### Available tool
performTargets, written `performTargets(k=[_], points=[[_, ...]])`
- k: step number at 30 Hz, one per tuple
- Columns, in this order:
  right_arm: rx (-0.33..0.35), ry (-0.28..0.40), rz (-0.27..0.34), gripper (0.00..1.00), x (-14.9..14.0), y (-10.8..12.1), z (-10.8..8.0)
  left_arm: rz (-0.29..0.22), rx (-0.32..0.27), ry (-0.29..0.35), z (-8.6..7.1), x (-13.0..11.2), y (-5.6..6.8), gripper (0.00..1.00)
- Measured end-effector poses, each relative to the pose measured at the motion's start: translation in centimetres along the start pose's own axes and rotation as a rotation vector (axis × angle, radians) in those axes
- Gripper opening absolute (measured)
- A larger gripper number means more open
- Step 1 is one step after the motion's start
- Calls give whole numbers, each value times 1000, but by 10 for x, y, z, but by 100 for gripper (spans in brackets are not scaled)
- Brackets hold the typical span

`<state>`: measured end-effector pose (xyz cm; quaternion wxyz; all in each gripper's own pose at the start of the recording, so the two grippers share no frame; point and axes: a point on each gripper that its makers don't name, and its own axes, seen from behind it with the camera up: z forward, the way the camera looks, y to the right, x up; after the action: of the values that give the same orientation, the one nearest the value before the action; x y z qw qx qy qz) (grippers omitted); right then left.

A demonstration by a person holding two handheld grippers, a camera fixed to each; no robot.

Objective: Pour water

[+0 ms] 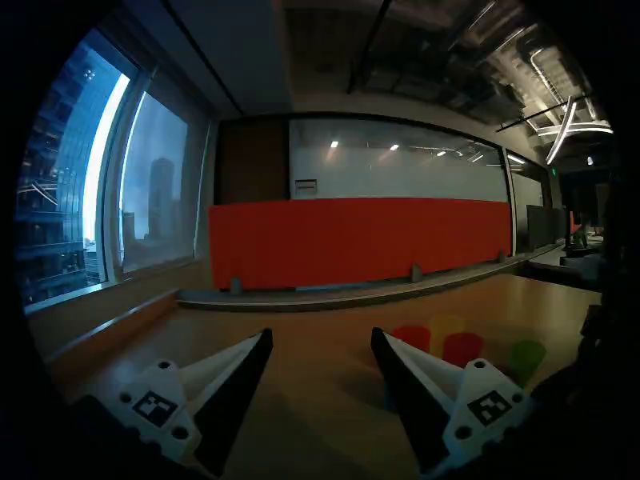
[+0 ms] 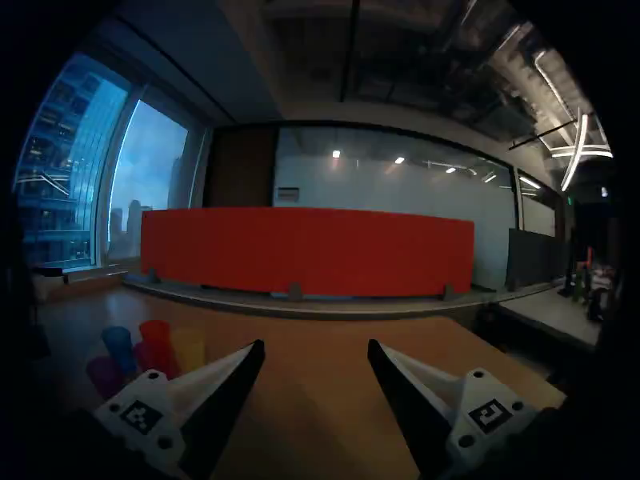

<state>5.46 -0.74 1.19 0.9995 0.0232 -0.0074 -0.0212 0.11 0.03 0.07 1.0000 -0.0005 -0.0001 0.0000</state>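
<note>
Cups: a small cluster of coloured plastic cups [image 1: 462,346] stands upright on the wooden bench [image 1: 240,320]. In the left gripper view it sits low on the right, with a yellow cup [image 1: 446,326] at the back and a green cup [image 1: 527,354] at the outer edge. In the right gripper view the same group sits low on the left, with a blue cup [image 2: 118,344] next to a yellow one.
Water: cannot tell which cup, if any, holds it; the light is dim and no cup's inside is visible.
Left gripper [image 1: 321,334]: fingers spread wide with nothing between them, held above the bench and pointing toward the red screen [image 1: 360,240]. The cups are off beyond its right finger.
Right gripper [image 2: 316,346]: fingers likewise apart and empty, aimed at the same screen. The cups are beside and beyond its left finger.
Step in hand: judged as the very start, the approach. Nothing is grasped and the cups look untouched.
Next move calls for: turning one gripper toward the cluster, picking a cup on the outer edge so the neighbours are not knocked, and closing on its wall at mid-height. The other gripper would likely steady or fetch a receiving cup.
Care: the cups stand close together and look light, so a crooked entry could topple several.
</note>
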Motion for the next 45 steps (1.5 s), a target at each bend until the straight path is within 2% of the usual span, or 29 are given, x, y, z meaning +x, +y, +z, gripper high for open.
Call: performTargets(k=[6, 11, 21, 27, 32, 38, 45], points=[[18, -32, -6, 100, 19, -1, 5, 1, -20, -16, 12, 19, 4, 91], [43, -49, 20, 100, 35, -5, 10, 0, -20, -26, 19, 39, 2, 91], [73, -40, 24, 100, 73, -9, 20, 3, -53, -21, 31, 84, 2, 91], [101, -41, 38, 100, 88, -14, 23, 2, -99, -16, 34, 104, 9, 91], [157, -47, 51, 100, 92, -26, 23, 1, -156, -19, 37, 110, 15, 91], [270, -62, 57, 100, 95, -50, 18, 11, -221, -20, 38, 114, 21, 91], [394, -53, 54, 100, 107, -74, 12, 26, -326, -35, 38, 110, 35, 91]])
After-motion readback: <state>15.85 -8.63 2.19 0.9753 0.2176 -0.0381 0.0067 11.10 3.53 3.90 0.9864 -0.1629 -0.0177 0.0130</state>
